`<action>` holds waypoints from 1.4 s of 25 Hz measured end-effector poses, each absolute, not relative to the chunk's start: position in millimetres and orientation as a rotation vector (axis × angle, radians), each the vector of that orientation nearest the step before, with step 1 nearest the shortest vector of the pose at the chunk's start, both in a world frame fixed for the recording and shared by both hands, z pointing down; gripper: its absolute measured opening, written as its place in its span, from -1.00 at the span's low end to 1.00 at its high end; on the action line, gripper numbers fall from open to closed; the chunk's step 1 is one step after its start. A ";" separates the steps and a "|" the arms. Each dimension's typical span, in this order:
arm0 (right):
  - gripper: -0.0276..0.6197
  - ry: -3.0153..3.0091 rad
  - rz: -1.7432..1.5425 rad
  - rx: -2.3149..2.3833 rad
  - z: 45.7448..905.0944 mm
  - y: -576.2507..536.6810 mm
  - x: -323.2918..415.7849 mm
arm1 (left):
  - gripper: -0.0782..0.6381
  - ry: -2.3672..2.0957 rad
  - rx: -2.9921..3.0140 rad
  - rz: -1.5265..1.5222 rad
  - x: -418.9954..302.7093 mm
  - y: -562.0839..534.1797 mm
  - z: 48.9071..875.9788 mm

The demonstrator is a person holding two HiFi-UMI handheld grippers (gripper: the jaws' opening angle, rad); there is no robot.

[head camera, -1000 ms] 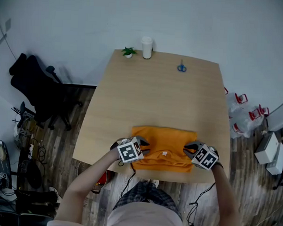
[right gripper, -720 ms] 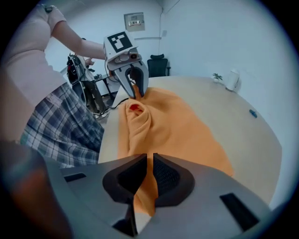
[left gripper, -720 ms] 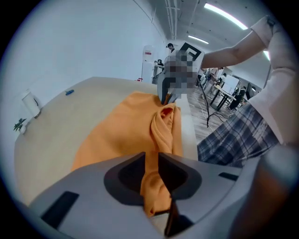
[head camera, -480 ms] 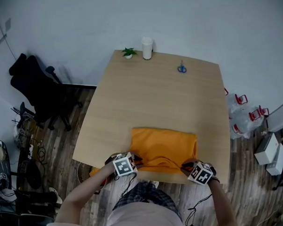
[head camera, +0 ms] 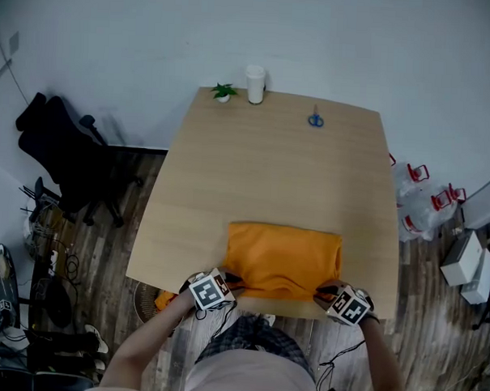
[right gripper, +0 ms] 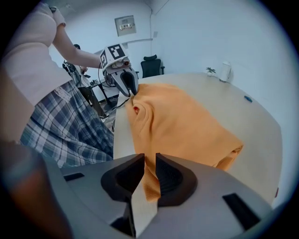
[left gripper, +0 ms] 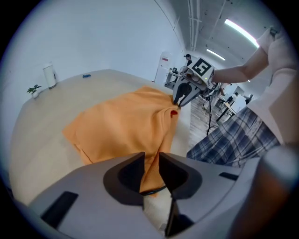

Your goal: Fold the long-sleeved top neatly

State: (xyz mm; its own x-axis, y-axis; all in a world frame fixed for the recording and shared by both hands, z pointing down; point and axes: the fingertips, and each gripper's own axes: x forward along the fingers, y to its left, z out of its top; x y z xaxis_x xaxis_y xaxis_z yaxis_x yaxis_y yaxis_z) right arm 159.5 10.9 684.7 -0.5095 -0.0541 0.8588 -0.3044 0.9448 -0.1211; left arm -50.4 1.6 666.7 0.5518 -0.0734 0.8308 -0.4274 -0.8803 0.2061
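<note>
An orange long-sleeved top [head camera: 283,257] lies folded into a rectangle at the near edge of the wooden table [head camera: 270,167]. My left gripper [head camera: 229,281] is at its near left corner, shut on a fold of the orange fabric [left gripper: 154,140] that runs up between the jaws. At the near right corner my right gripper [head camera: 320,293] has the ribbed hem [right gripper: 150,179] between its jaws; they have just been opening a little, and the cloth still fills the gap. Each gripper view shows the other gripper across the top: the right one [left gripper: 180,100] and the left one [right gripper: 131,88].
Blue scissors [head camera: 315,118], a white cup [head camera: 255,83] and a small green plant [head camera: 224,91] stand along the table's far edge. A black office chair [head camera: 64,154] is on the floor at the left, bags [head camera: 423,198] at the right.
Both grippers have moved toward the near table edge and sunk, drawing the top's near edge with them. The bunched front fold now lies flat.
</note>
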 end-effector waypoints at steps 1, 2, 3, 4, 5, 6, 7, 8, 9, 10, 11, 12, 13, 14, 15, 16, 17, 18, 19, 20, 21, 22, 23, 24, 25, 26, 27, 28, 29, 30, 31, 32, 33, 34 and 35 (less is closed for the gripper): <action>-0.65 -2.113 0.326 0.272 676.1 8.0 158.7 | -0.51 -0.416 2.413 1.234 -49.9 0.1 660.0; -0.65 -2.137 0.338 0.296 666.3 4.3 158.7 | -0.50 -0.426 2.425 1.207 -49.5 -2.1 652.7; -0.65 -2.164 0.350 0.326 655.8 -0.3 159.7 | -0.49 -0.439 2.439 1.179 -49.2 -5.1 644.8; -0.65 -2.195 0.361 0.364 644.7 -6.1 161.4 | -0.48 -0.457 2.453 1.148 -49.6 -9.5 636.1; -0.65 -2.227 0.372 0.413 632.8 -13.4 163.7 | -0.47 -0.484 2.465 1.112 -50.7 -15.5 626.8; -0.65 -2.261 0.382 0.470 620.3 -21.9 166.5 | -0.47 -0.520 2.477 1.067 -52.5 -23.5 616.7; -0.65 -2.294 0.392 0.534 607.4 -31.5 169.6 | -0.47 -0.567 2.486 1.013 -54.8 -33.2 606.0; -0.65 -2.326 0.401 0.604 594.4 -42.0 173.2 | -0.47 -0.621 2.494 0.949 -57.6 -44.5 594.4; -0.65 -2.356 0.406 0.680 581.8 -53.1 177.5 | -0.48 -0.683 2.499 0.879 -61.0 -56.8 581.7; -0.65 -2.384 0.410 0.760 570.0 -64.2 182.4 | -0.48 -0.751 2.503 0.804 -65.1 -69.6 568.1; -0.65 -2.412 0.416 0.842 558.7 -75.1 187.5 | -0.49 -0.824 2.504 0.728 -69.9 -82.5 553.9; -0.65 -2.439 0.423 0.924 547.8 -85.7 192.7 | -0.51 -0.899 2.504 0.651 -75.5 -94.9 539.5; -0.65 -2.464 0.428 1.005 537.3 -95.6 198.0 | -0.52 -0.977 2.501 0.574 -81.5 -106.7 525.2; -0.66 -2.486 0.429 1.085 527.0 -104.8 203.2 | -0.53 -1.057 2.495 0.499 -88.1 -117.6 511.0; -0.67 -2.504 0.425 1.163 516.9 -112.9 208.4 | -0.57 -1.136 2.486 0.425 -95.1 -127.4 497.4; -0.68 -2.520 0.418 1.239 506.8 -119.8 213.4 | -0.61 -1.212 2.474 0.352 -102.4 -135.8 484.3; -0.70 -2.534 0.408 1.312 496.8 -125.7 218.1 | -0.63 -1.283 2.461 0.286 -109.6 -142.8 471.9; -0.72 -2.545 0.397 1.382 487.1 -130.6 222.7 | -0.67 -1.349 2.451 0.228 -116.6 -148.3 460.2; -0.75 -2.553 0.384 1.451 477.7 -134.8 227.5 | -0.69 -1.411 2.443 0.181 -123.0 -152.5 449.3; -0.77 -2.557 0.368 1.517 468.4 -138.3 232.6 | -0.72 -1.470 2.437 0.145 -128.7 -155.9 439.0; -0.79 -2.558 0.347 1.580 459.0 -140.9 238.0 | -0.74 -1.527 2.436 0.118 -133.3 -158.6 429.3; -0.82 -2.556 0.321 1.638 449.6 -142.4 243.3 | -0.77 -1.578 2.438 0.099 -136.7 -160.4 420.2; -0.85 -2.551 0.292 1.691 440.7 -142.9 248.0 | -0.77 -1.624 2.446 0.087 -138.8 -161.2 412.0; -0.87 -2.545 0.261 1.739 432.7 -142.4 251.9 | -0.77 -1.664 2.457 0.083 -140.0 -161.0 405.3; -0.89 -2.538 0.233 1.782 425.7 -141.1 254.8 | -0.77 -1.699 2.467 0.086 -140.6 -160.1 400.3; -0.89 -2.534 0.209 1.821 419.8 -139.2 256.8 | -0.77 -1.731 2.473 0.091 -140.9 -158.6 397.0; -0.89 -2.533 0.188 1.855 415.0 -137.1 258.1 | -0.77 -1.757 2.477 0.093 -140.8 -157.0 395.2; -0.89 -2.532 0.169 1.885 411.3 -135.1 259.0 | -0.77 -1.775 2.477 0.092 -140.5 -155.5 394.4; -0.89 -2.529 0.153 1.911 408.4 -133.2 259.8 | -0.77 -1.787 2.475 0.087 -139.9 -154.1 394.4; -0.89 -2.525 0.142 1.932 406.5 -131.4 260.6 | -0.77 -1.796 2.471 0.077 -139.3 -152.6 394.4; -0.89 -2.519 0.132 1.948 405.5 -129.8 261.2 | -0.77 -1.803 2.467 0.064 -139.1 -151.0 394.0; -0.89 -2.510 0.121 1.959 405.4 -128.6 261.7 | -0.78 -1.810 2.462 0.048 -139.5 -149.6 393.1; -0.89 -2.499 0.109 1.965 405.9 -127.9 262.1 | -0.78 -1.817 2.458 0.037 -140.5 -148.3 391.9; -0.89 -2.487 0.098 1.969 406.7 -127.6 262.6 | -0.78 -1.824 2.456 0.031 -141.6 -147.5 390.8; -0.89 -2.476 0.090 1.973 407.2 -127.2 263.1 | -0.78 -1.830 2.456 0.032 -142.4 -147.0 389.9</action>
